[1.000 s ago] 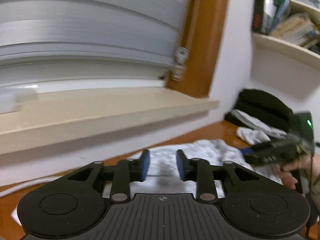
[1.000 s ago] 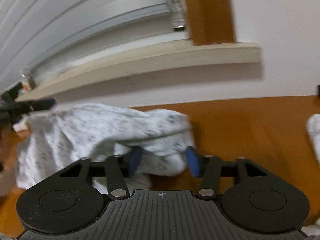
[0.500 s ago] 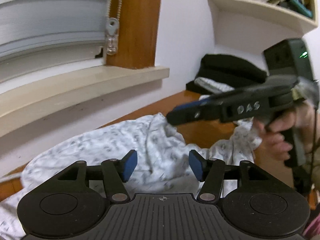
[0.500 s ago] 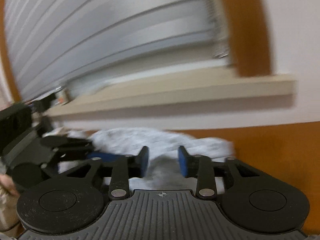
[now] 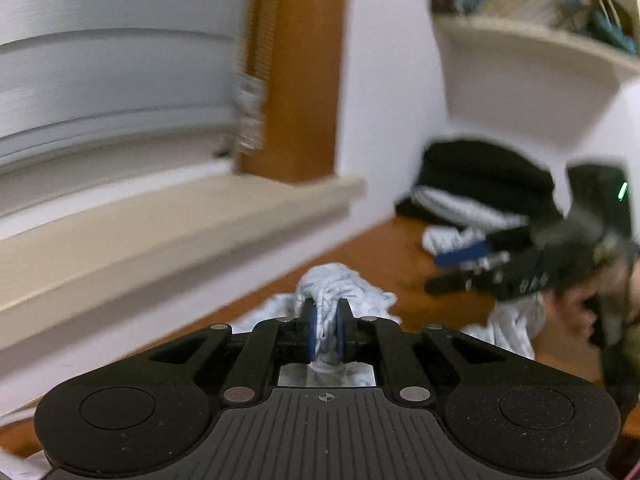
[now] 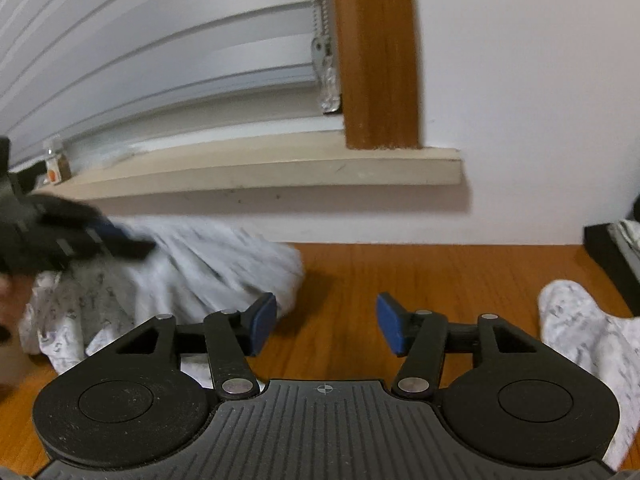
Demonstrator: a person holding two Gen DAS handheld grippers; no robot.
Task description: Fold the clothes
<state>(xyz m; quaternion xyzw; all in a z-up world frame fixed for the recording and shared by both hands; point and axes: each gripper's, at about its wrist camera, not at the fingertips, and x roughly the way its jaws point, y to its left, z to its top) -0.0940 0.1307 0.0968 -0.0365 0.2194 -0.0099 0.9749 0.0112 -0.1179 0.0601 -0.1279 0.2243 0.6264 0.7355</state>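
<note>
The printed white garment [image 6: 192, 264] lies crumpled on the wooden table [image 6: 420, 276] near the wall, at ten o'clock from the right gripper [image 6: 326, 322]; no fold shows yet. The left gripper [image 5: 325, 334] is closing on a bunched fistful of it. The right one's jaws are opening, empty. Bare tabletop lies at twelve o'clock; the window sill [image 6: 280, 168] overhangs beyond.

Left tongs [image 5: 326, 334] closing, pads pinching cloth — right tongs [image 6: 326, 325] opening, apparently nothing between its jaws.
</note>
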